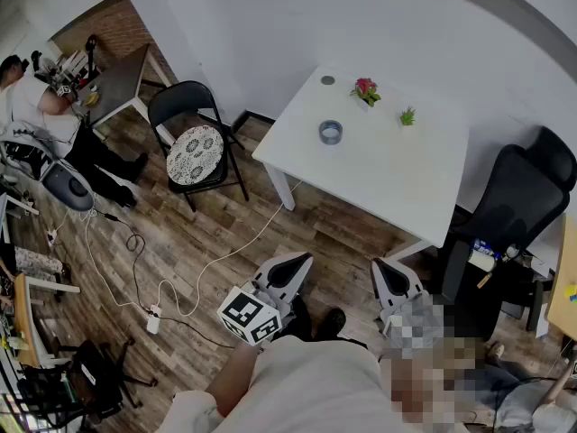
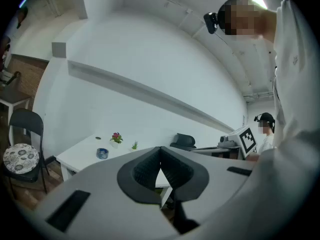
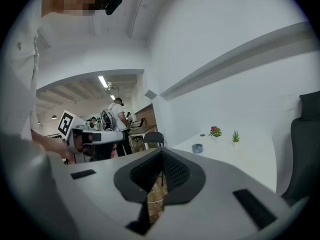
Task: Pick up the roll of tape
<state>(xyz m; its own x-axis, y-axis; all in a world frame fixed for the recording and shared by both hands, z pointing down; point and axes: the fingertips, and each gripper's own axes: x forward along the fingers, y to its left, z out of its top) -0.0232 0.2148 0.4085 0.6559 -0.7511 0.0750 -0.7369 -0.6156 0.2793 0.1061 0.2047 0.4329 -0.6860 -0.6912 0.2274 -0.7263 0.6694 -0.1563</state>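
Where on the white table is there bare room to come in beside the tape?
The table's near half, from the roll of tape to the near edge, is bare, as is the end by the black office chair. Crowded: the far edge, with dark disc, flower pot and green plant.

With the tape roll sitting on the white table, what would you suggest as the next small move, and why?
Probably step toward the white table, right tongs leading. The roll of tape lies flat on the tabletop, well beyond reach, and both the right and the left tongs are shut, empty and held close to the body.
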